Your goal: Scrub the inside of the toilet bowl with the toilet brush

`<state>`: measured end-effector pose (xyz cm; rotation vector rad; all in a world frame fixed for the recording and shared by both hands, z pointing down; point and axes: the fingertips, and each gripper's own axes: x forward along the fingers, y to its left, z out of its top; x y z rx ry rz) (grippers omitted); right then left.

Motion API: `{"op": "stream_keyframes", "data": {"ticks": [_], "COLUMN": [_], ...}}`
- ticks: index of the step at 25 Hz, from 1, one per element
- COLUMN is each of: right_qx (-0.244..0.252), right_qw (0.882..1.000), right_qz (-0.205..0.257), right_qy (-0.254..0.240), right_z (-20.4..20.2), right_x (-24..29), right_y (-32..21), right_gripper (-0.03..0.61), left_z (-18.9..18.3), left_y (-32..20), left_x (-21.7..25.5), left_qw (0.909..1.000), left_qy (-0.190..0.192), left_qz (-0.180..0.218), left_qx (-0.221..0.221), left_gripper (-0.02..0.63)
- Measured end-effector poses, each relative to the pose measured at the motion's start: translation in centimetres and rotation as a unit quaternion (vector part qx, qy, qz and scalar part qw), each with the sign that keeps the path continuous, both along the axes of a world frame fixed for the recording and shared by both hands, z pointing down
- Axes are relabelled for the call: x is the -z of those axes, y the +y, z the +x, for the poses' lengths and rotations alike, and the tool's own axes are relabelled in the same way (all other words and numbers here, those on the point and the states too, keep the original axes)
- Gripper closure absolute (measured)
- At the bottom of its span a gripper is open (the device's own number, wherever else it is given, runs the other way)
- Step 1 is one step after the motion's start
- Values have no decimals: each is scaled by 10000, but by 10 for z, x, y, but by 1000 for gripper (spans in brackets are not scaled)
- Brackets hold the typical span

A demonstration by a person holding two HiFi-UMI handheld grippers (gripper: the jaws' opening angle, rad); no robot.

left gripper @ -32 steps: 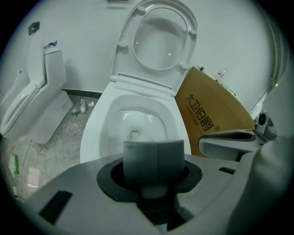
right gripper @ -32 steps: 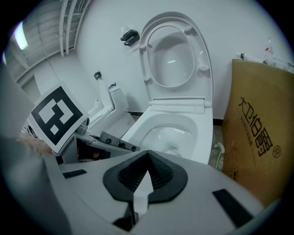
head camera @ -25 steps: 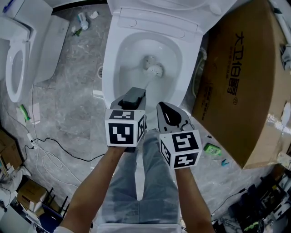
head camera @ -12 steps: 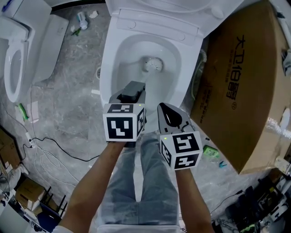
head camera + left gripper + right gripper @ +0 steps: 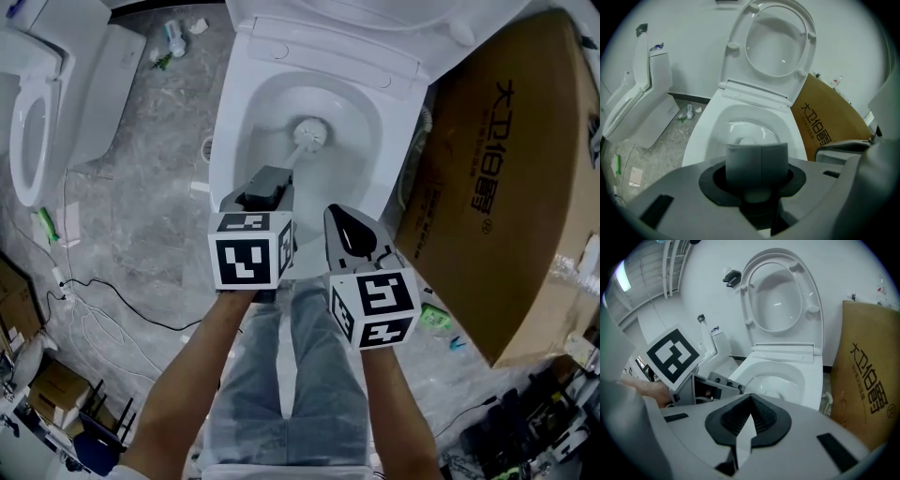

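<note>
The fingers [image 5: 670,206] of the left gripper [image 5: 757,174] are clamped on the grey handle [image 5: 757,161] of the brush. The handle fills the gap between the dark pads. In the head view this gripper [image 5: 274,185] points over the front rim of the bowl [image 5: 230,141]. The handle [image 5: 298,152] runs up and away from it to the round white head [image 5: 309,133]. The head sits low in the bowl, by the drain. Whether the bristles press on the porcelain cannot be told. From the left gripper view the head [image 5: 749,139] shows just above the handle's end.

The right gripper [image 5: 750,405] has its fingers pressed together with nothing between them. It hangs just beside the left one, near the bowl's front right edge [image 5: 347,225]. Each gripper carries a cube [image 5: 251,248] with black-and-white square markers.

The seat [image 5: 740,33] and lid stand raised against the wall. A brown box [image 5: 506,187] leans just to the right of the bowl. It bears large dark Chinese print, which reads 大卫伯爵 [image 5: 862,376]. The smaller line under it is too small to read. A second toilet [image 5: 33,122] stands well apart at the left on the grey floor [image 5: 141,216]. A dark cable [image 5: 131,309] trails across the floor there.
</note>
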<state>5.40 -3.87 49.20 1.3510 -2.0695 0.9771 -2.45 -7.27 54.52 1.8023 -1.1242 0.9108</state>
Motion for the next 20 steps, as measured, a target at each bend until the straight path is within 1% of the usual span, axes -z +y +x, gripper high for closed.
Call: {"op": "stream_keyframes", "data": {"ticks": [4,10,16,20], "right_qx": [0,33,-1,20], "right_qw": [10000,9998,9995,9996], "right_qz": [78,205,305,264], "right_qy": [-19,-31,-52,-22], "right_z": [-5,-11,-10,-11], "right_x": [-1,-2,-7,-13], "right_y": [-13,-29,-43,-43], "right_gripper": [577,577,577,577], "left_z": [-3,-2,2,3], "left_y": [12,15,6,1], "left_x": [-17,-39,-54,-59], "left_qw": [9997,9991,9989,9988], "left_qy": [-157,-187,-255,-280], "left_qz": [-175,-361,-368,-346], "left_qx": [-52,-96,-150,-181], "left_gripper": [457,457,457,457]}}
